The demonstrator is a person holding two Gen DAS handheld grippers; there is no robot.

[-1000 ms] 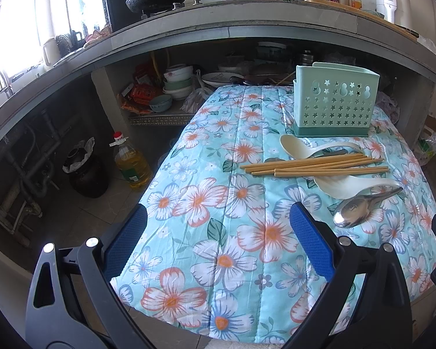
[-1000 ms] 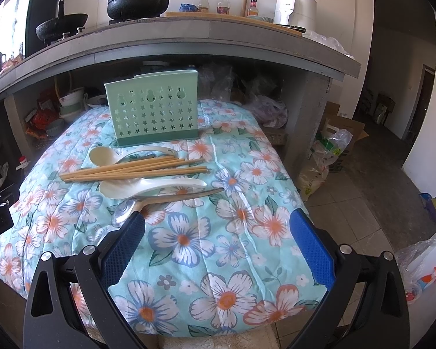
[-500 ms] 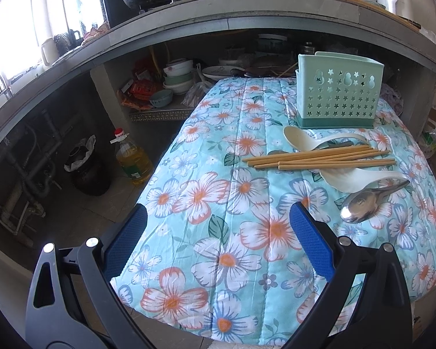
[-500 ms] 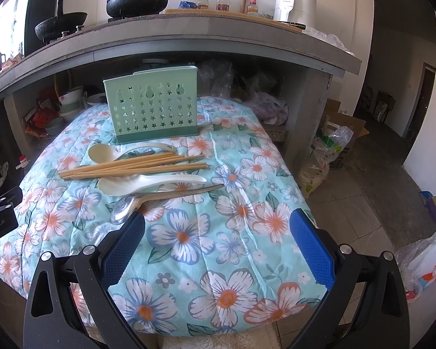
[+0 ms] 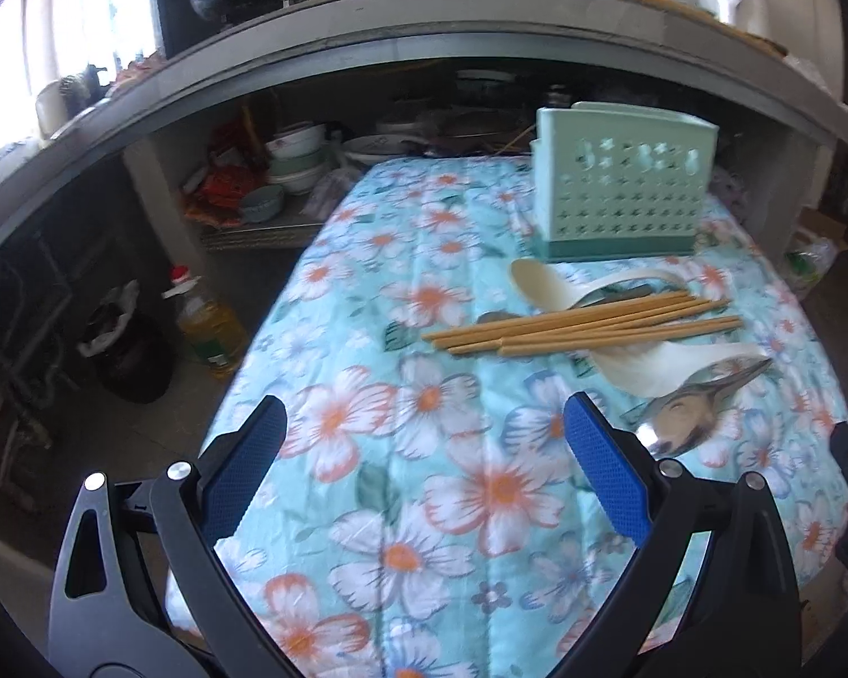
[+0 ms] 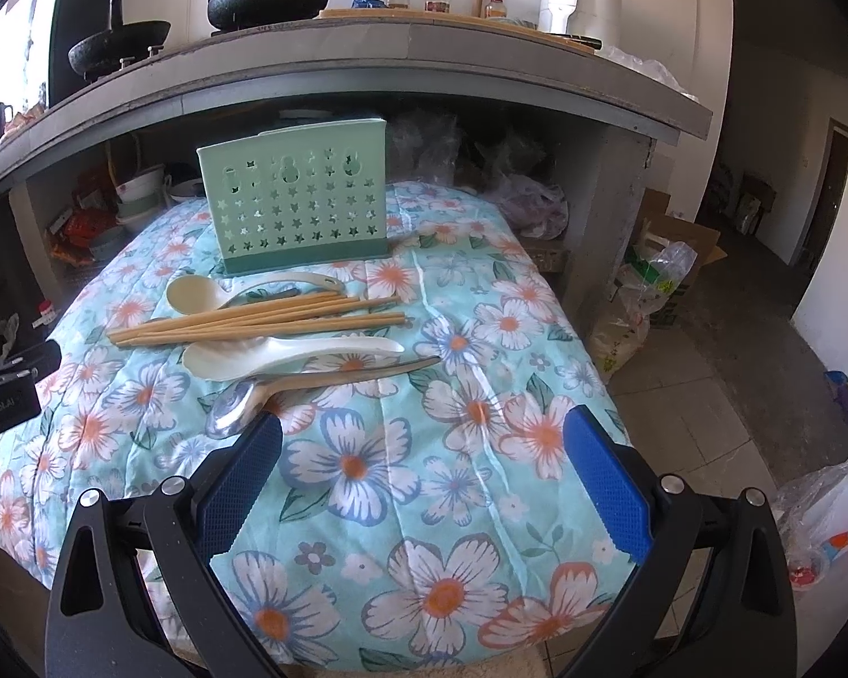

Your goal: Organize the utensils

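Chopsticks [image 6: 254, 322] lie before the green holder [image 6: 299, 203]; both tongs [image 5: 424, 480] [image 6: 418, 480] gape, holding nothing.

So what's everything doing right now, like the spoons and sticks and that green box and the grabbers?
Left gripper: open, holding nothing.
Right gripper: open, holding nothing.
Holder: upright on the cloth; inside not visible.
Chopsticks: lying flat in a bundle.
Small white spoon: lying flat beside the chopsticks.
Big white spoon: lying flat.
Metal spoon: lying flat, nearest the grippers.
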